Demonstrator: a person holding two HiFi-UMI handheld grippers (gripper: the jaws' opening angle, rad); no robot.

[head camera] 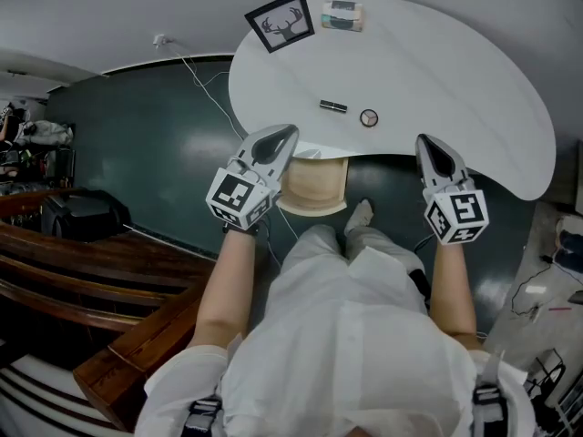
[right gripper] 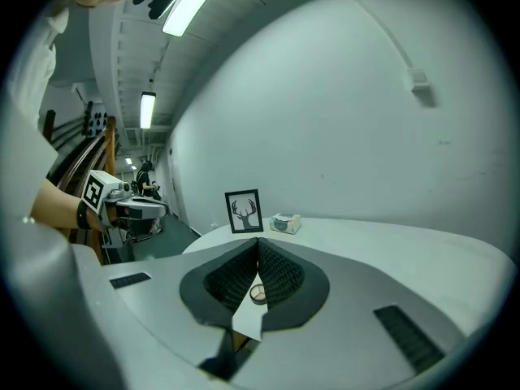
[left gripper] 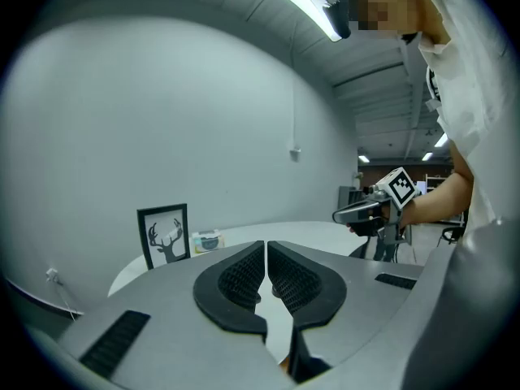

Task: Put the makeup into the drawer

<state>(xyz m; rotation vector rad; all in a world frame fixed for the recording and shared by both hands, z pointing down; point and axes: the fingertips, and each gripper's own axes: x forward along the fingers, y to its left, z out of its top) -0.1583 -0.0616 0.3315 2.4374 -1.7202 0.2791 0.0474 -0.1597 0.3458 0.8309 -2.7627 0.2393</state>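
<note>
- We stand at a white table [head camera: 437, 71] whose curved near edge faces us.
- A wooden drawer [head camera: 314, 185] hangs open under the table's near edge.
- Our left gripper [head camera: 284, 137] hovers at the table's near edge, above the drawer. Its jaws are pressed together on nothing.
- Our right gripper [head camera: 430, 146] hovers at the same edge, farther right. Its jaws are also together and pinch nothing.
- A framed deer picture [head camera: 280, 22] stands at the table's far edge.
- A small box [head camera: 343, 15] sits at that far edge, just right of the picture.
- A dark makeup stick [head camera: 333, 106] lies on the table, nearer its near edge.
- A round compact [head camera: 368, 117] lies on the table just right of the stick. Both are outside the drawer.
</note>
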